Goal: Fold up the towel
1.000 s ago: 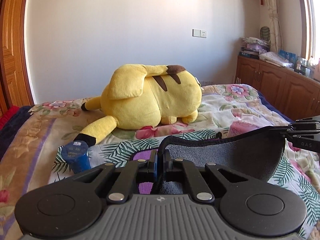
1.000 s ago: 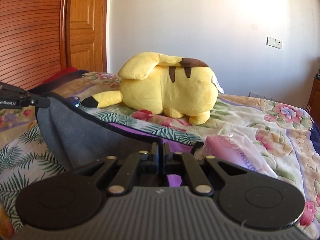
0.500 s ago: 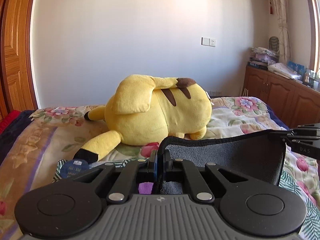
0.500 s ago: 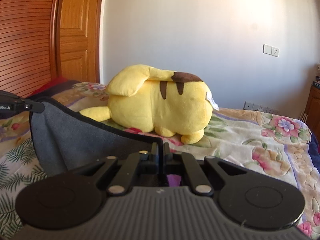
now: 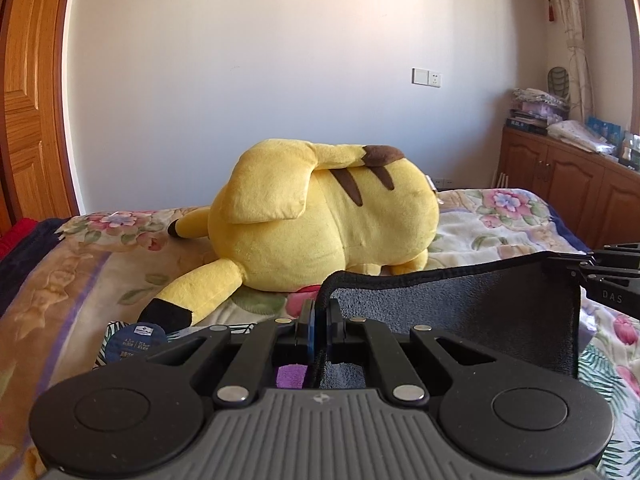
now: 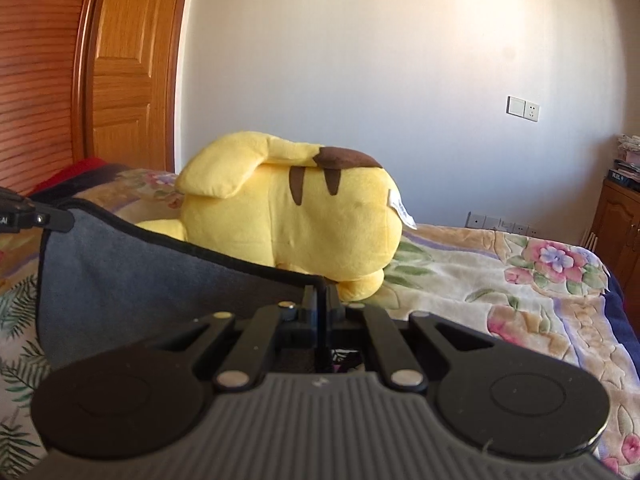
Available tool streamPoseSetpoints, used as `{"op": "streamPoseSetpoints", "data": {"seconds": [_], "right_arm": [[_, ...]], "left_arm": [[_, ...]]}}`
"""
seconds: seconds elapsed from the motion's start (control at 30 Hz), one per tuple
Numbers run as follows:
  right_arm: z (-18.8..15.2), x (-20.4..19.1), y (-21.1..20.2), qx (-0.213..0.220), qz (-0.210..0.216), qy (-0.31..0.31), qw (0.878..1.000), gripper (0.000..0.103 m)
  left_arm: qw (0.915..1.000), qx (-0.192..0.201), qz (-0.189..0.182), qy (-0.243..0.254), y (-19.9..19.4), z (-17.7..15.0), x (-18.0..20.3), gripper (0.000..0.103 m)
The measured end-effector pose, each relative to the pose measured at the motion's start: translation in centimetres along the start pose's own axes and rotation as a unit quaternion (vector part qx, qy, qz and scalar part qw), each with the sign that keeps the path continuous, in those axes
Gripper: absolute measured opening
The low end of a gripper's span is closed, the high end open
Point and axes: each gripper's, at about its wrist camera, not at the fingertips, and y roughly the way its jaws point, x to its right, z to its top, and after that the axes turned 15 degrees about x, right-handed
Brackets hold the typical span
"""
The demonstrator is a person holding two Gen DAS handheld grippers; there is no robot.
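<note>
Hanging stretched in the air above the floral quilted bedspread [image 5: 512, 216]: a dark grey fleecy towel with black stitched hem [image 5: 460, 304], nap soft and matte, top edge taut. Left claw [image 5: 319, 312] clamped together on one upper corner; right claw [image 6: 320, 300] pinched tight on the other, each visible in the opposite view at the frame's edge. Behind, well apart: a rounded yellow plush toy with brown stripes [image 5: 328, 220], lying on the bed. Nearby, a small blue round-capped container [image 5: 134, 340], a purple cloth patch [image 5: 291, 376] below.
</note>
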Motion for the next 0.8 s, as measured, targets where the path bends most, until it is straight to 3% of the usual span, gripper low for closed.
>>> {"op": "streamPoseSetpoints", "data": {"seconds": [0.4, 0.8], "right_arm": [[-3.2, -0.3, 3.5, -0.007, 0.006, -0.032, 0.999, 0.004], [-7.1, -0.1, 6.7, -0.046, 0.018, -0.037, 0.998, 0.004]], "left_arm": [[0.9995, 0.003, 0.028, 0.013, 3.4, -3.0, -0.6, 0.000], [0.9986, -0.039, 0.033, 0.015, 7.7, -6.8, -0.5, 0.000]]}}
